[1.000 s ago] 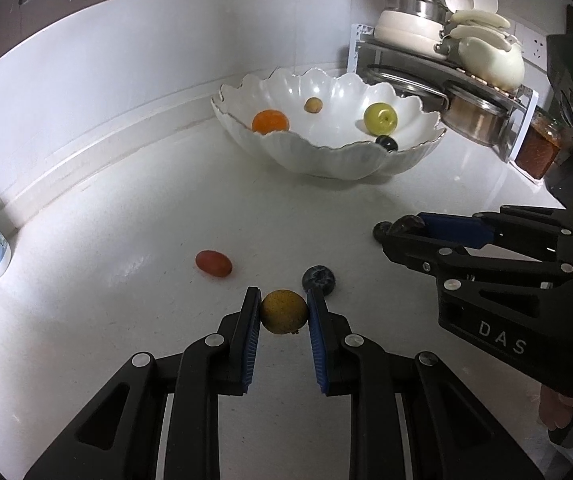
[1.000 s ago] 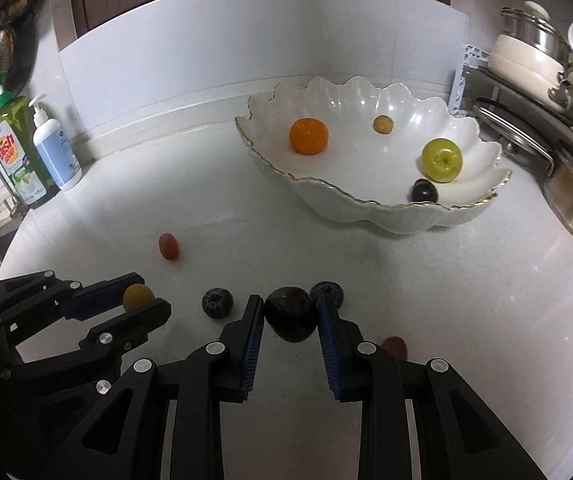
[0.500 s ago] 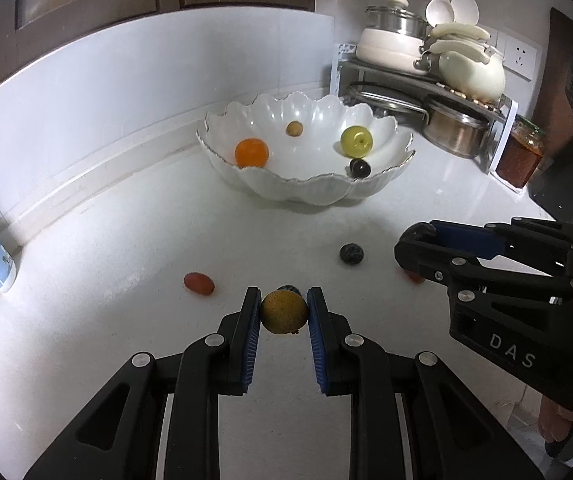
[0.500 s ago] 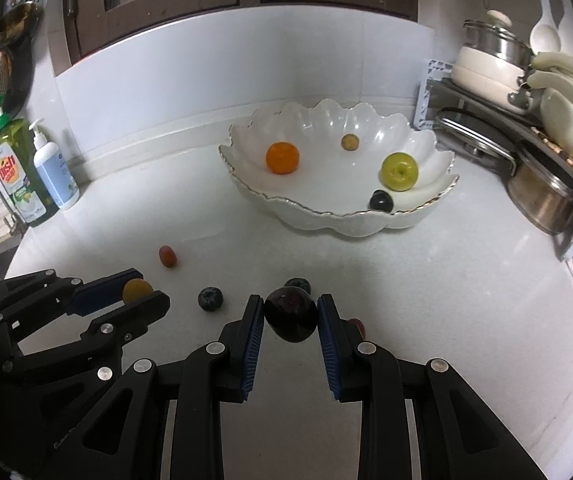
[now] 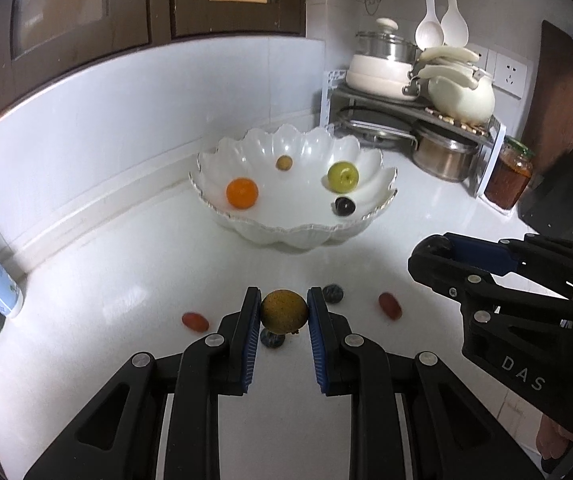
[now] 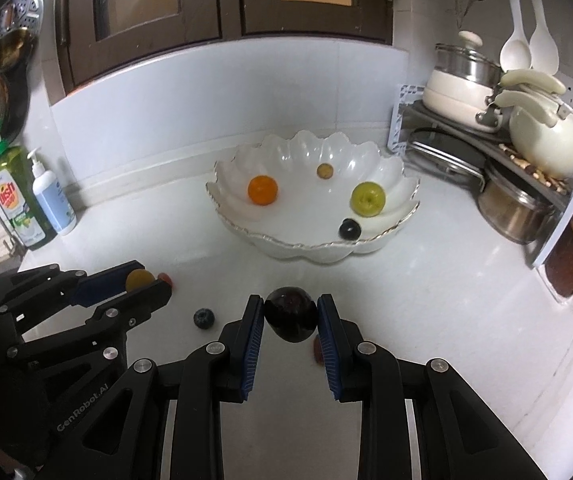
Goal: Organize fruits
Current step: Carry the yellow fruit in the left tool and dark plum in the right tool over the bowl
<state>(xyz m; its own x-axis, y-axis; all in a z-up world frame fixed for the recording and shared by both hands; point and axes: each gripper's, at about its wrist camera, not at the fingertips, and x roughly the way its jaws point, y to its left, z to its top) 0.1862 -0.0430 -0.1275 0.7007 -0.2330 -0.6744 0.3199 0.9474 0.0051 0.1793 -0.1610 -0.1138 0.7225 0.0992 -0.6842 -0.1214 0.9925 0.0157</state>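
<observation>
Black left tongs (image 5: 283, 312) gripped speckled yellow-brown fruit (image 5: 283, 310) above white surface (image 5: 126, 280). Right tongs (image 6: 290, 314) clamped dark plum (image 6: 290, 314), also aloft. Below, on surface: two blueberries (image 5: 333, 293), two red grape tomatoes (image 5: 389, 306). Beyond stood scalloped white bowl (image 6: 306, 244) holding orange (image 6: 262, 189), green apple (image 6: 367, 199), dark grape (image 6: 349, 229), small brown fruit (image 6: 324, 171). Pot rack (image 6: 486, 140) right of bowl; soap bottles (image 6: 26, 196) far left.
</observation>
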